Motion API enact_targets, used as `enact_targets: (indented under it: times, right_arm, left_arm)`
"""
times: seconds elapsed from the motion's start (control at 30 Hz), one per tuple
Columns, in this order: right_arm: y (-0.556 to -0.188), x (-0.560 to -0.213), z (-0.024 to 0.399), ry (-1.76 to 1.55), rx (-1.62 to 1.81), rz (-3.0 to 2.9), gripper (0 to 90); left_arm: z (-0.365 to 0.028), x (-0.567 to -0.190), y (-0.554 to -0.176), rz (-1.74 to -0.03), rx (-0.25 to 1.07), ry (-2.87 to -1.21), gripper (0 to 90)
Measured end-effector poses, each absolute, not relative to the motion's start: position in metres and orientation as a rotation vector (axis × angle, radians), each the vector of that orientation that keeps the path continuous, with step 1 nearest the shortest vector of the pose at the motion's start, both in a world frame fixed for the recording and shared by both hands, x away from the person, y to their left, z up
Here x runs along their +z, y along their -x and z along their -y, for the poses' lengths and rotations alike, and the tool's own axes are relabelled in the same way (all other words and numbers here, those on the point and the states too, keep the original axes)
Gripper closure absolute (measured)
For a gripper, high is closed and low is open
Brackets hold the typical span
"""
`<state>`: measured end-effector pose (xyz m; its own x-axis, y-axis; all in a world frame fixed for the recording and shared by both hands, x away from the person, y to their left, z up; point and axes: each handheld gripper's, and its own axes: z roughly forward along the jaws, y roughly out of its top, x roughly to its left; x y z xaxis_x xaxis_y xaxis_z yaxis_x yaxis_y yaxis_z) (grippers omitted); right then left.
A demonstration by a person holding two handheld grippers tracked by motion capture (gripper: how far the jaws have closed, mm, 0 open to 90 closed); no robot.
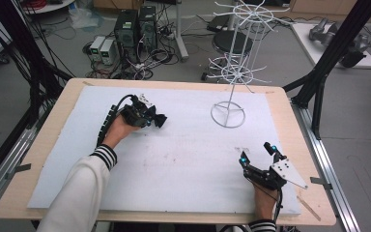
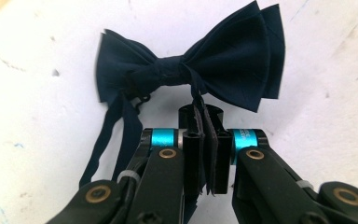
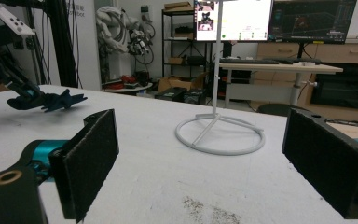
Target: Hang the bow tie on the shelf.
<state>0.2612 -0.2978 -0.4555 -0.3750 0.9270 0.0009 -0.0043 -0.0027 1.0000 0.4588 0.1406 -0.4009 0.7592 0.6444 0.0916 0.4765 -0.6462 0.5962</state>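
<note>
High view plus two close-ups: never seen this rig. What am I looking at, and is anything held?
No robot arm here: a person at a table holds a hand-operated two-jaw gripper in each hand. The high view comes from a fixed camera above, looking down on the white mat. The other two pictures come from cameras riding on the grippers, looking along their own black jaws.

On the mat stand a white wire rack with hooks and a dark blue bow tie.

The left gripper is shut on the bow tie's strap, just behind the knot; the left gripper view shows the jaws pinched on it. The right gripper rests near the mat's right edge, jaws wide open and empty, pointing toward the rack.
</note>
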Motion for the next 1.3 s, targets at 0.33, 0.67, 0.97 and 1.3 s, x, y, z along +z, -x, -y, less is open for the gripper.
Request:
enact_targets:
  times: [0.33, 0.67, 0.97, 1.3]
  right_arm:
    - [-0.261, -0.456, 0.298, -0.998, 1.492, -1.481, 9.8]
    - [-0.261, -0.456, 0.298, -0.999, 1.492, -1.481, 9.8]
    - [-0.261, -0.456, 0.298, -0.998, 1.49, -1.481, 9.8]
    - [-0.261, -0.456, 0.298, -1.002, 1.493, -1.48, 9.8]
  left_arm:
    - [-0.147, -0.391, -0.452, -0.817, 0.423, -2.255, 86.6]
    - [-0.149, -0.38, -0.445, -0.792, 0.399, -2.078, 86.5]
    - [-0.15, -0.37, -0.444, -0.795, 0.402, -1.955, 86.6]
    - [-0.141, -0.347, -0.448, -0.768, 0.408, -1.898, 86.6]
